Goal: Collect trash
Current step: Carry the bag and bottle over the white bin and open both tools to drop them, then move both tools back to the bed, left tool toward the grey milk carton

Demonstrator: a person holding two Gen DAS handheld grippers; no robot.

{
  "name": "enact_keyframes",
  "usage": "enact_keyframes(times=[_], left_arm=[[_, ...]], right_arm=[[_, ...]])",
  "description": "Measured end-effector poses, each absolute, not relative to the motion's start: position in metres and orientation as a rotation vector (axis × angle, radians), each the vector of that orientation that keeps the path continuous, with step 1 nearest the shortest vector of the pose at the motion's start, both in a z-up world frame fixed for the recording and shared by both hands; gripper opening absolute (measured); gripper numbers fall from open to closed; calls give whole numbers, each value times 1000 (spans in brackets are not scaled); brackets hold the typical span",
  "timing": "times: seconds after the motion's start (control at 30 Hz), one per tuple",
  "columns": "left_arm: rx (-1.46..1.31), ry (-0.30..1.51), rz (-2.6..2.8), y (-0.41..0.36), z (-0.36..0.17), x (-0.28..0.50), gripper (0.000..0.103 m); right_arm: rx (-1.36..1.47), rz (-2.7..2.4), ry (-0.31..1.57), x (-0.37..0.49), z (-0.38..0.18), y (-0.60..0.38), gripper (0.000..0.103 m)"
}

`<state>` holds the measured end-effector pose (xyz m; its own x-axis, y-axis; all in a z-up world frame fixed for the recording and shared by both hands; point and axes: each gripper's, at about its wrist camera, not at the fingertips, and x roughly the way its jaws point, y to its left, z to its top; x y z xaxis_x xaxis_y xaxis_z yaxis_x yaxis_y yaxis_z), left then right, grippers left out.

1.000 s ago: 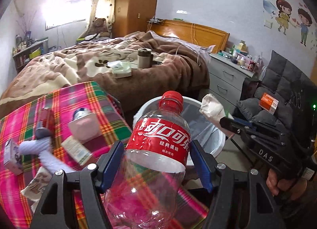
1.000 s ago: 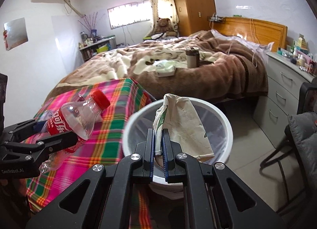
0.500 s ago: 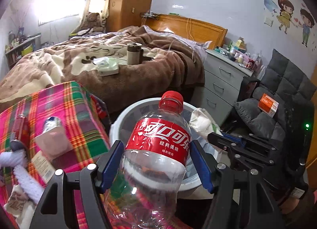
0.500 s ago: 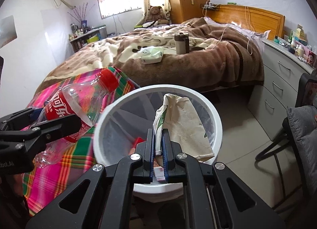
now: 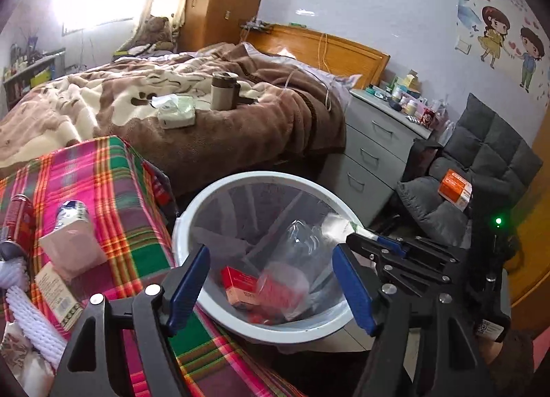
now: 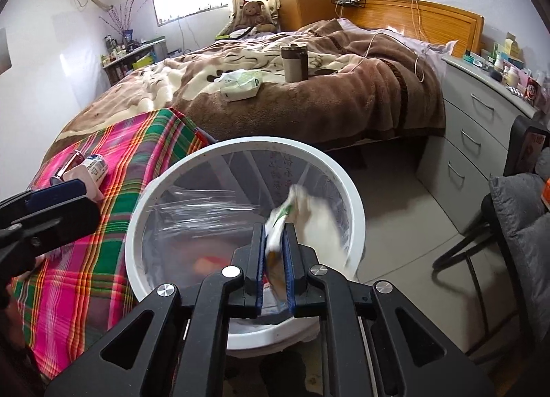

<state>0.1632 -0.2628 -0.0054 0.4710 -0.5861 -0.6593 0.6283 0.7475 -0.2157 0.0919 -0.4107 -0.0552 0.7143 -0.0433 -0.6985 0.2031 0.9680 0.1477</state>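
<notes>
Over the white bin (image 5: 192, 211), the left claw (image 5: 271, 285) gapes empty; the right claw (image 6: 275, 259), jaws just parting, loosely straddles a blurred wrapper (image 6: 319, 221).

Bin (image 5: 192, 211) mouth lies open right below both your tongs; drop path into it is free. Inside, a clear bottle (image 5: 302, 249) and a red box (image 5: 240, 285) take the bottom. Your left tongs (image 5: 271, 288) stand wide with nothing between them. Your right tongs (image 6: 276, 264) have just been opening; a blurred paper wrapper (image 6: 319, 221) sits between them. Checked counter (image 5: 103, 184) crowds the bin's left rim, cluttered. Bed (image 5: 206, 129) blocks beyond, drawers (image 5: 371, 156) and chair (image 5: 481, 163) to the right.
</notes>
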Motion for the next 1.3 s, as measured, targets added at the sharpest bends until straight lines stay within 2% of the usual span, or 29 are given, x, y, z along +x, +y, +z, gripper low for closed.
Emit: enact_keyframes(times=[0.03, 0.1, 0.73, 1.1, 1.2, 1.3], left_arm=[[62, 774, -742, -260, -4, 161, 73], [59, 773, -738, -256, -1, 160, 73], [23, 689, -629, -177, 30, 135, 73], [-33, 658, -485, -97, 30, 132, 73], [-56, 653, -423, -66, 30, 138, 73], [-53, 649, -358, -43, 28, 142, 73]], right_arm=[[224, -132, 760, 91, -54, -410, 45], [228, -121, 746, 89, -52, -408, 55], [221, -50, 632, 78, -17, -362, 55], [193, 61, 588, 87, -7, -316, 55], [184, 81, 589, 91, -7, -301, 65], [182, 111, 592, 96, -8, -288, 67]])
